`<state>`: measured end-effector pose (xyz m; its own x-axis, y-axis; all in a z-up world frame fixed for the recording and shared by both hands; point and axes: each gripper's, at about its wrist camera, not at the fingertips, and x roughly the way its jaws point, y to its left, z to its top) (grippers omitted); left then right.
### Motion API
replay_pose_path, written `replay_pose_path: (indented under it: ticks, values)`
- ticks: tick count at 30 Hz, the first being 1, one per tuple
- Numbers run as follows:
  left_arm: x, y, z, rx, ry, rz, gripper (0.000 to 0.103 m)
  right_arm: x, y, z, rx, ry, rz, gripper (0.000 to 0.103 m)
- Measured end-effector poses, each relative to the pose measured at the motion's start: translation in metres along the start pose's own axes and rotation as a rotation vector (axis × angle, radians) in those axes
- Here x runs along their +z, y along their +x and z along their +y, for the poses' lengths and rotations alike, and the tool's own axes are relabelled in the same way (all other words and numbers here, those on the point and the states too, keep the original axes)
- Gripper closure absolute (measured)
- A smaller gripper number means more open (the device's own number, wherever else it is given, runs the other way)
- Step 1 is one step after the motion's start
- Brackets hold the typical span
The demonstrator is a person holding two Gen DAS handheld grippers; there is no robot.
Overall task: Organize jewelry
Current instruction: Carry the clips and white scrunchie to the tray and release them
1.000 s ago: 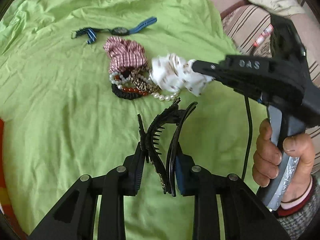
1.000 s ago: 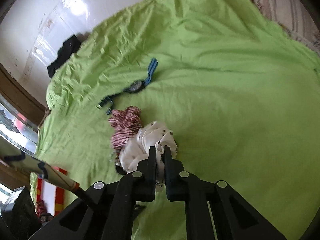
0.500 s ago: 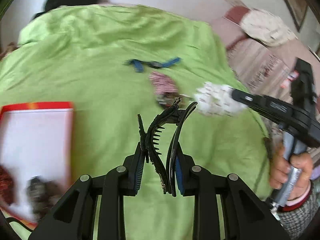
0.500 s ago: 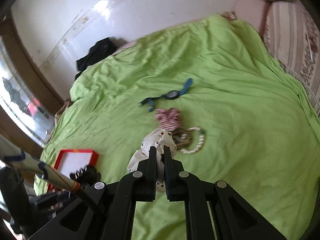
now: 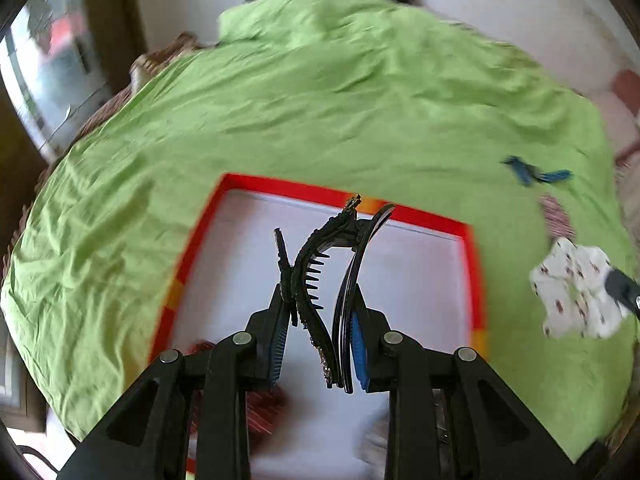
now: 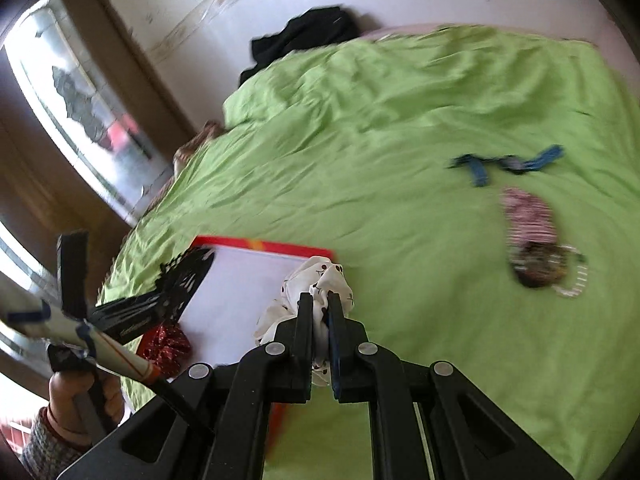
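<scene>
Both grippers swung from pile to red-rimmed tray (image 5: pixel 476 272), now centre frame. Left gripper (image 5: pixel 320 320) clamps black hair claw (image 5: pixel 316 264) above tray floor, ready to drop, I judge. Right gripper (image 6: pixel 320 320) pinches white scrunchie (image 6: pixel 316 280) at tray's right rim. Remaining jewelry pile (image 6: pixel 536 264) right of frame.

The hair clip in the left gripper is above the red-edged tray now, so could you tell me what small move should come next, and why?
Probably lower the left gripper a little and open it. It is shut on the hair clip, which hangs over the bare white floor of the tray, so the clip should drop inside the red rim. The right gripper, shut on the white scrunchie, is only at the tray's edge.
</scene>
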<state>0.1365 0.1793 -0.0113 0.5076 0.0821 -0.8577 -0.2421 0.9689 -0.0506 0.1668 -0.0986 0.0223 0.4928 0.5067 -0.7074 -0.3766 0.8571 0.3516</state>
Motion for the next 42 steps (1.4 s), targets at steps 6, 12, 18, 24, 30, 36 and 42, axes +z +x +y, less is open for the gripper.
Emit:
replay_pose_path:
  ticks: [6,12,18,24,30,36,42]
  values:
    - [0.02,0.046,0.038,0.029,-0.062,0.06,0.076,0.013,0.081,0.037,-0.027,-0.033,0.061,0.096]
    - [0.026,0.068,0.057,0.029,-0.114,0.075,0.075,0.007,0.134,0.039,-0.055,-0.021,0.124,0.094]
    - [0.019,0.049,0.067,-0.056,-0.192,0.028,0.063,0.006,0.123,0.032,-0.059,-0.009,0.093,0.055]
    - [0.0,-0.014,0.049,-0.069,-0.185,-0.067,0.052,-0.003,0.058,0.02,-0.062,-0.013,0.014,0.049]
    - [-0.037,-0.078,0.006,-0.088,-0.143,-0.126,0.042,-0.048,-0.006,-0.013,-0.122,-0.01,-0.018,0.047]
    - [-0.093,-0.119,-0.063,-0.203,-0.085,-0.156,0.039,-0.11,-0.057,-0.049,-0.214,0.01,-0.046,0.047]
    - [-0.143,-0.131,-0.125,-0.277,-0.034,-0.127,0.039,-0.161,-0.099,-0.082,-0.277,0.11,-0.09,0.047]
